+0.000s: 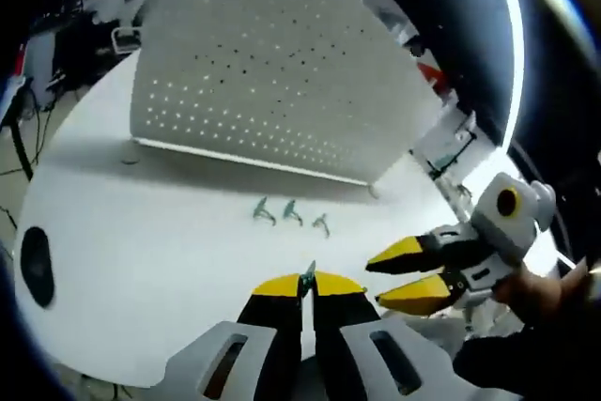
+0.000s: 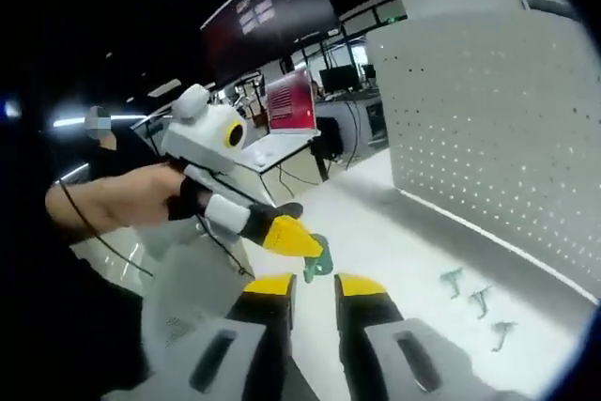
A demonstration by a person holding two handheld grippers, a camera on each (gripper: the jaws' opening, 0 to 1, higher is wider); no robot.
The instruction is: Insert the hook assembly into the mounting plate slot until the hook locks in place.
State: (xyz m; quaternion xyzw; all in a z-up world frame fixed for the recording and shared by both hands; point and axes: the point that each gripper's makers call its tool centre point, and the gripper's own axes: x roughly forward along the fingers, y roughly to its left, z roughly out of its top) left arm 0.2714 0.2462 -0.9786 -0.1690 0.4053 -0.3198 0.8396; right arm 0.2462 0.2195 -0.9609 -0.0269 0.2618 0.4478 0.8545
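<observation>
My left gripper (image 1: 307, 285) is shut on a small green hook (image 1: 307, 278), which pokes up between its yellow tips. It enters the right gripper view from the left (image 2: 302, 243), holding that hook (image 2: 318, 263) just above the gap between the right jaws. My right gripper (image 2: 316, 288) is open with nothing between its fingers. In the left gripper view it (image 1: 408, 274) hovers to the right, jaws apart. Three more green hooks (image 1: 293, 213) (image 2: 481, 300) lie in a row on the white table. The white perforated mounting plate (image 1: 272, 72) (image 2: 498, 138) stands upright behind them.
A black round object (image 1: 38, 265) lies near the table's left edge. A hand (image 2: 103, 199) grips the left tool. Desks with a red-lit laptop (image 2: 291, 100) and monitors stand beyond the white table (image 1: 141, 232).
</observation>
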